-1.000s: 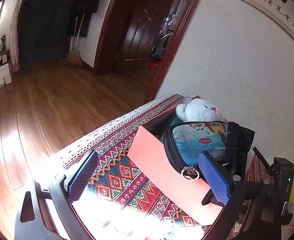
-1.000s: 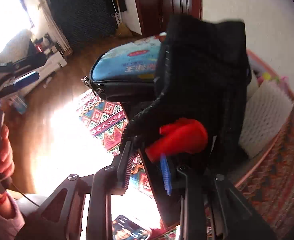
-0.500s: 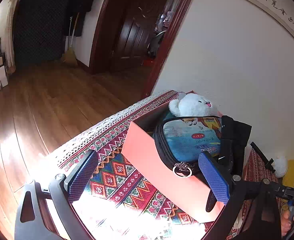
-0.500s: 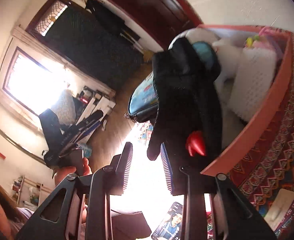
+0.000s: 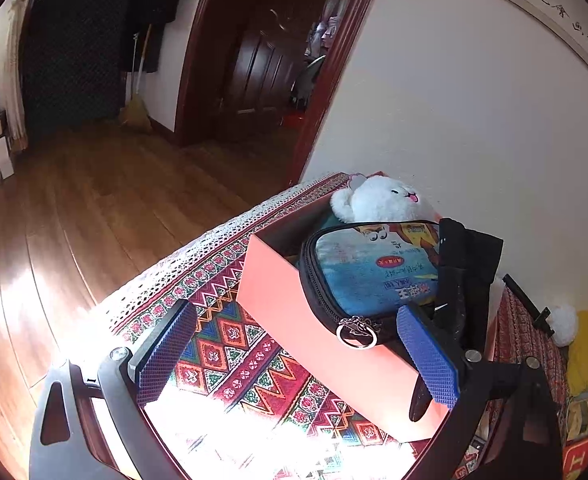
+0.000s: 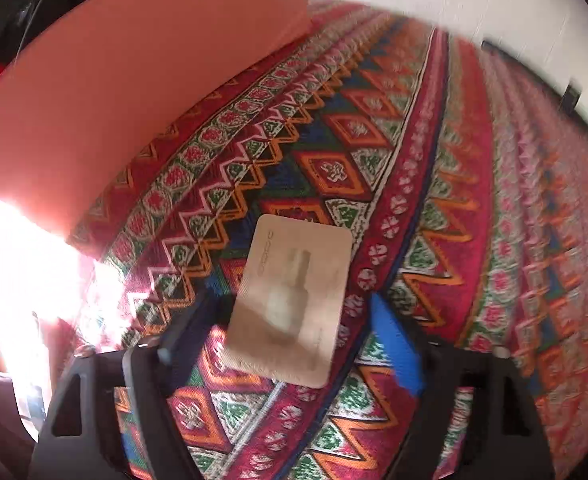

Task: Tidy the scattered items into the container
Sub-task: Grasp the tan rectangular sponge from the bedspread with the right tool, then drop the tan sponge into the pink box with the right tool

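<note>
Right wrist view shows the right tool (image 6: 290, 344) opening its jaws around a beige sachet (image 6: 292, 300) lying loose on the patterned bench cloth (image 6: 473, 200), while the orange box (image 5: 294, 312) already holds a pouch (image 5: 369, 276), plush toy (image 5: 381, 200) and glove (image 5: 465, 264), beside the spread, empty left tool (image 5: 297, 356).

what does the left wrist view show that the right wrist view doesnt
Only the left wrist view shows the box's contents: a white plush toy, a blue zippered pouch with a metal ring pull and a black glove, plus the wooden floor and the open left gripper. Only the right wrist view shows a beige flat sachet with a bottle picture lying between the opening jaws of the right gripper. Both share the orange cardboard box and the patterned red woven tablecloth.
</note>
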`<action>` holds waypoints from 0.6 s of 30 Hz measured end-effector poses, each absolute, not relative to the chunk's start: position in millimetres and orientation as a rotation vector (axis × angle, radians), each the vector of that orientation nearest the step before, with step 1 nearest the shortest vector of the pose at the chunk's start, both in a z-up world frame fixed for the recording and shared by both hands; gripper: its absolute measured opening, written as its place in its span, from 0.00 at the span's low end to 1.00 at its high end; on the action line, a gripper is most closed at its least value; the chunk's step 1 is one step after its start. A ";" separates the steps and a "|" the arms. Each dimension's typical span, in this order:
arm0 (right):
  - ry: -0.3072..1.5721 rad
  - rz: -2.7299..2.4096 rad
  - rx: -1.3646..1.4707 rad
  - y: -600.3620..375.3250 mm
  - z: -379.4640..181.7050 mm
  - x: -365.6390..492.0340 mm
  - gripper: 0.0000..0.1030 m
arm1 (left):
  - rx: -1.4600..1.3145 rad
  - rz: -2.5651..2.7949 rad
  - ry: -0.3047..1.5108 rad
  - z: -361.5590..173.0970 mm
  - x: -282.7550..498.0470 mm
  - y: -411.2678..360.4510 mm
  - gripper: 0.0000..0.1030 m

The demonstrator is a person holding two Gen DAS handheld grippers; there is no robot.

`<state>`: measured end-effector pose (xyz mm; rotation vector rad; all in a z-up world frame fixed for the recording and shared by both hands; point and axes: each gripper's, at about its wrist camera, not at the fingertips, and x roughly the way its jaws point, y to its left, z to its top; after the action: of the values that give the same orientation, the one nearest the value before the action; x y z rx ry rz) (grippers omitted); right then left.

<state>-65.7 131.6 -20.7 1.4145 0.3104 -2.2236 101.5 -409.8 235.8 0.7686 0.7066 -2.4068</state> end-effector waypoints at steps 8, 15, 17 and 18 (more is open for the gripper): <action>0.243 -2.195 1.328 135.7 21.4 -65.9 0.02 | 0.774 -2.420 0.708 236.8 98.9 -406.2 0.98; 0.092 -2.186 1.084 77.3 115.6 -38.2 0.00 | 0.755 -2.394 0.740 237.2 106.9 -415.9 0.98; 0.050 -2.176 0.990 61.5 145.5 -33.8 0.00 | 0.747 -2.386 0.747 237.2 109.6 -419.1 0.98; 0.043 -2.178 0.952 53.3 157.8 -30.9 0.00 | 0.744 -2.382 0.749 237.1 110.4 -420.3 0.98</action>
<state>-30.9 53.3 157.8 0.9517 0.0430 -2.1779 110.4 -420.3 237.1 0.7444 0.7491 -2.3822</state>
